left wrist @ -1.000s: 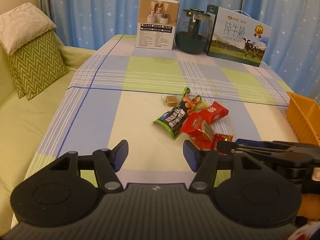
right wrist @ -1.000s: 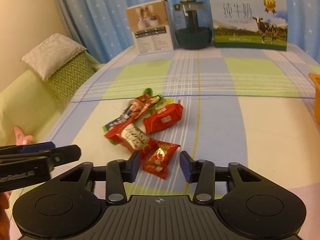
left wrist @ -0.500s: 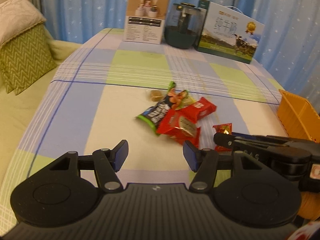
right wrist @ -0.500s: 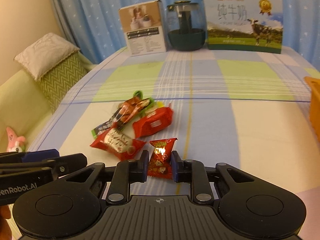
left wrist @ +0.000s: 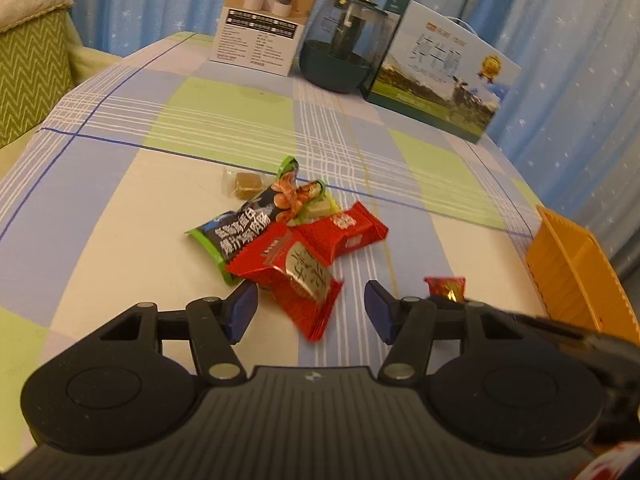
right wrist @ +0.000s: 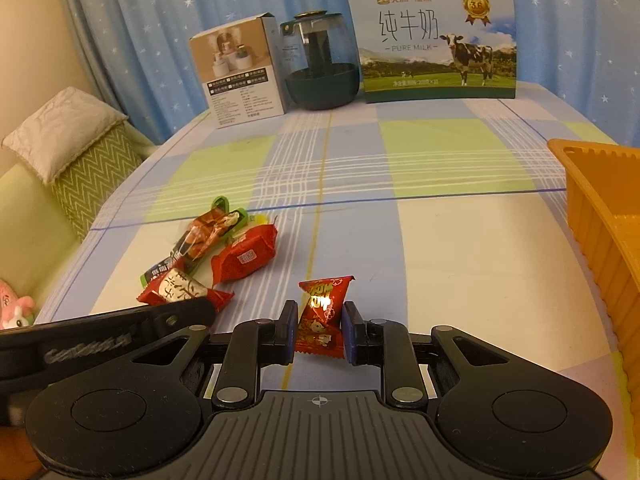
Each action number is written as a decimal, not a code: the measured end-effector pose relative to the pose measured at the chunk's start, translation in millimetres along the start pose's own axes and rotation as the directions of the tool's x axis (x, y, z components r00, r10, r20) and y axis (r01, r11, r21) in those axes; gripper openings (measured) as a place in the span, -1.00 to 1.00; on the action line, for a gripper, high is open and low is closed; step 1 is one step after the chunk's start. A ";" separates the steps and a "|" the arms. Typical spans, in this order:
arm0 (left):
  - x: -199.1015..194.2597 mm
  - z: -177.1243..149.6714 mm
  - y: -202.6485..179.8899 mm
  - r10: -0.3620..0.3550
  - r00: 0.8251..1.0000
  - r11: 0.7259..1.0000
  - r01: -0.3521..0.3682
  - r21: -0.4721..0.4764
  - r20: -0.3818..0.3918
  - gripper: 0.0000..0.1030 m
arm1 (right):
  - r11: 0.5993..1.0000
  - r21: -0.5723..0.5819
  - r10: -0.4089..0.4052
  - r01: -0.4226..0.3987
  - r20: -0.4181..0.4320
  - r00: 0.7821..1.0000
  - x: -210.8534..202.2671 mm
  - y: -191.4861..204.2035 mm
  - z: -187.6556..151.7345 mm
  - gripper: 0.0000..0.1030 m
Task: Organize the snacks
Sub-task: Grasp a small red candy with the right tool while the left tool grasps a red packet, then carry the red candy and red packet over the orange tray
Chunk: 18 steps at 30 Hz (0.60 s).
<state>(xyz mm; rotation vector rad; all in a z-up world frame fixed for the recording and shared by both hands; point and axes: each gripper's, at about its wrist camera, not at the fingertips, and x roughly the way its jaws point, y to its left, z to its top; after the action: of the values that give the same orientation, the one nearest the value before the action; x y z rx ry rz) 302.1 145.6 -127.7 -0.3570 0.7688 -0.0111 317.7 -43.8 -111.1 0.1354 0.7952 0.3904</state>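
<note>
My right gripper (right wrist: 319, 332) is shut on a small red candy packet (right wrist: 322, 316) and holds it above the tablecloth; the packet also shows in the left wrist view (left wrist: 446, 287). My left gripper (left wrist: 310, 308) is open, its jaws on either side of the near end of a red snack packet (left wrist: 294, 268). That packet lies in a pile with a dark green-edged sausage packet (left wrist: 236, 232), a second red packet (left wrist: 346, 232), an orange-green wrapper (left wrist: 300, 196) and a brown candy (left wrist: 244, 181). An orange basket (right wrist: 600, 216) stands at the right.
At the back of the table stand a white product box (left wrist: 264, 36), a dark glass teapot (left wrist: 344, 56) and a milk carton box (left wrist: 444, 76). A sofa with a green cushion (right wrist: 80, 160) is to the left. Blue curtains hang behind.
My right gripper closed on the small red candy packet and lifted it to the right, toward the basket. My left gripper moved forward until its open jaws flank the near red packet.
</note>
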 end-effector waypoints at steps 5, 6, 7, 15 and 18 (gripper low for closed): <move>5.8 2.8 -0.2 0.011 1.000 0.999 -0.011 -0.047 0.017 -0.38 | 1.000 0.008 -0.001 0.001 0.000 1.000 0.3 -2.3 0.7 -0.54; 5.7 2.7 -0.5 0.018 1.000 0.999 -0.017 -0.045 0.018 -0.44 | 1.000 0.010 -0.002 0.002 -0.001 1.000 0.1 -3.2 0.7 -0.54; 5.8 2.8 -0.9 0.024 1.000 0.999 -0.023 -0.040 0.017 -0.50 | 1.000 0.012 -0.003 0.003 0.000 1.000 -0.1 -4.0 0.8 -0.54; -4.0 -1.2 -8.4 0.047 0.999 0.999 -0.047 0.018 0.002 -0.57 | 1.000 0.005 0.006 -0.006 0.023 1.000 -13.0 -1.2 3.8 -0.54; -16.0 -7.3 -11.3 0.044 0.999 0.998 -0.044 0.035 0.001 -0.58 | 1.000 -0.002 0.011 -0.011 0.031 0.999 -22.1 -0.9 2.7 -0.54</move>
<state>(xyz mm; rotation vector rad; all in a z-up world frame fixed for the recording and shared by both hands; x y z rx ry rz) 286.9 135.0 -118.0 -0.3066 0.7751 0.0171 305.9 -53.2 -94.7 0.1439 0.7642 0.3986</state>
